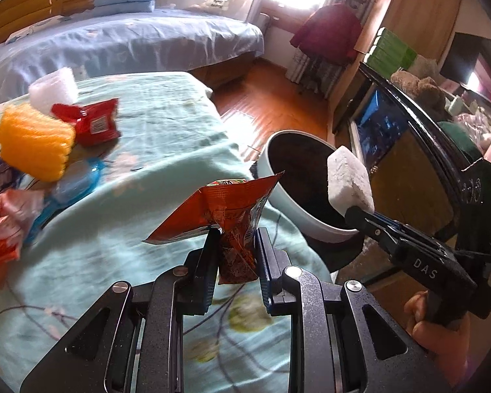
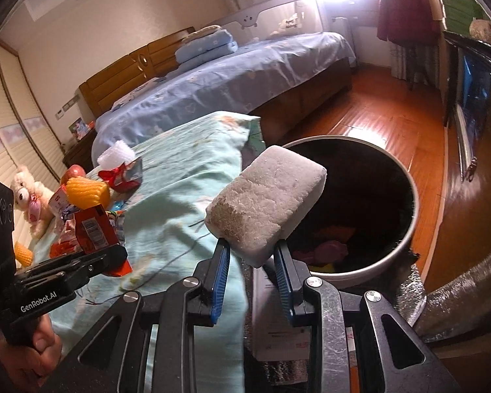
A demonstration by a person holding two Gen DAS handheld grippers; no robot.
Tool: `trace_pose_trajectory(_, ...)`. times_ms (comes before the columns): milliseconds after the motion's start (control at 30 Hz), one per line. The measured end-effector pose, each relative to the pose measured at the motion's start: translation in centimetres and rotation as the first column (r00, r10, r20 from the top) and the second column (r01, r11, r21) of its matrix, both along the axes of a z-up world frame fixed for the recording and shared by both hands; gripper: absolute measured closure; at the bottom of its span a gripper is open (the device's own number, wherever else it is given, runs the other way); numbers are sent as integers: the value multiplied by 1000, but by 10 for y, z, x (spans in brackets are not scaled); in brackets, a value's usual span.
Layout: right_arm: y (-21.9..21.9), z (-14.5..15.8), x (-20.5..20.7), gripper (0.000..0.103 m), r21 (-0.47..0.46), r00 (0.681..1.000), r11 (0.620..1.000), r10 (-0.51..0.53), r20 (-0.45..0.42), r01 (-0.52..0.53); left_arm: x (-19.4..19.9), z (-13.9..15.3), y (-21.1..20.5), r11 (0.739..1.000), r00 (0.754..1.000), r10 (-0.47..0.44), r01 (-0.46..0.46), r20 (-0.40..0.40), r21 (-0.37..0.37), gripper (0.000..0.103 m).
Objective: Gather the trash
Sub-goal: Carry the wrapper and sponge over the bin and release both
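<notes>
Foam block [image 2: 268, 203] is riding light and crumbly in the right claw [image 2: 252, 262]; left claw [image 1: 237, 249] is pinching a crinkly wrapper [image 1: 226, 209] mid-fold.

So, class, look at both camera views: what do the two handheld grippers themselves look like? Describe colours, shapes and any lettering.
Both are black metal tools with two flat parallel fingers lined with blue pads, on slotted linkage arms joined by round silver pins. The left gripper shows white "GenRobot.AI" lettering on its side in the right wrist view. The right gripper carries white "DAS" lettering and a small green light on its body. No sleeves are visible.
</notes>
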State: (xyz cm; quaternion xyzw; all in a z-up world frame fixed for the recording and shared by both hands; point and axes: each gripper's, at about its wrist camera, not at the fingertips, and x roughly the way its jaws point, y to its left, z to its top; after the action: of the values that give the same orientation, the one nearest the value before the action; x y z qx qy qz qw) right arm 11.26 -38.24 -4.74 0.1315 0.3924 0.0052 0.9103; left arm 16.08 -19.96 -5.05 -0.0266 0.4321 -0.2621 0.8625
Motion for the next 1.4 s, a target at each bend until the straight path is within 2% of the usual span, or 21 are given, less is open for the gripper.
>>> trace_pose_trajectory(533,-42,-11,4,75,-10,997,998,-70,-29,70,18,10,-56,997,997,-78,77,22,23,83)
trace_pose_trajectory(1233,-77,-20,21,74,-14,993,995,-97,-67,96,45,-2,-110,988,990,-140,141,-25,68,82)
trace_pose_trajectory(1300,-79,-21,23,73,-10,993,995,-99,-72,98,45,-3,-114,987,990,-139,141,-25,74,79)
trace_pose_trajectory(1400,-80,-21,24,71,-11,992,995,-104,-75,103,46,-2,-120,986,989,-146,148,-27,82,66)
